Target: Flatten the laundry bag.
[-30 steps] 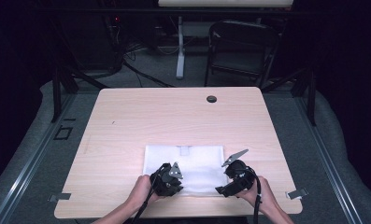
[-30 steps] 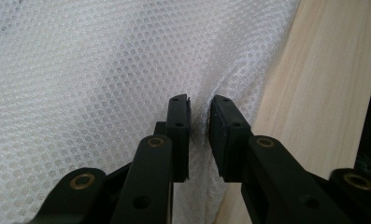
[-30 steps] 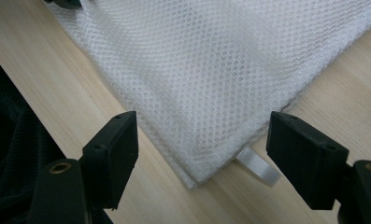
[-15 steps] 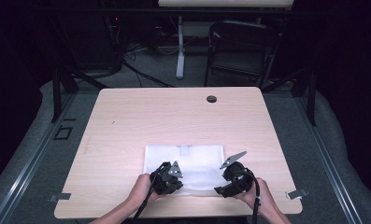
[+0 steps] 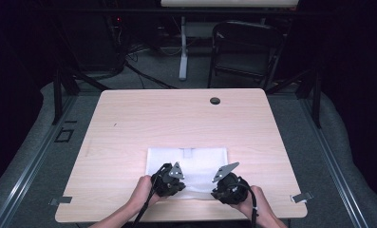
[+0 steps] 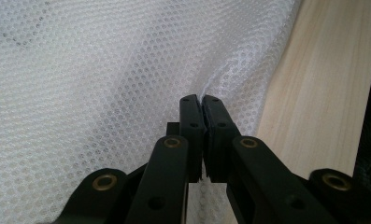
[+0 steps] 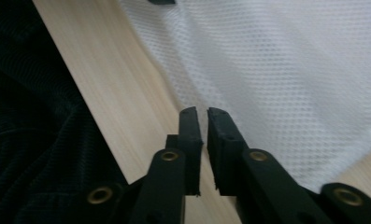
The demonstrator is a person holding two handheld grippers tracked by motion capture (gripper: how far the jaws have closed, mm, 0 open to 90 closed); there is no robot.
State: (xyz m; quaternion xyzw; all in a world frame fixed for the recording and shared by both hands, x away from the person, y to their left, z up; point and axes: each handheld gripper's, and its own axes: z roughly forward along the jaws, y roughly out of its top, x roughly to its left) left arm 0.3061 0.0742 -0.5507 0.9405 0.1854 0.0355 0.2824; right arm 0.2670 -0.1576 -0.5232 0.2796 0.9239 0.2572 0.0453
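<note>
Left gripper (image 5: 169, 179) low on the bench (image 5: 129, 123), pinching the mesh cloth's (image 5: 195, 161) near edge. Right gripper (image 5: 230, 184) alongside, jaws just closed on the cloth edge too.

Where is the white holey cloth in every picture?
High view: white mesh cloth lies low and centre, at the table's near edge.
Left gripper view: it covers the left and middle, pinched between the jaws.
Right gripper view: it spreads across the upper right.
Shared landmark: the pale wooden table beside the cloth.
</note>
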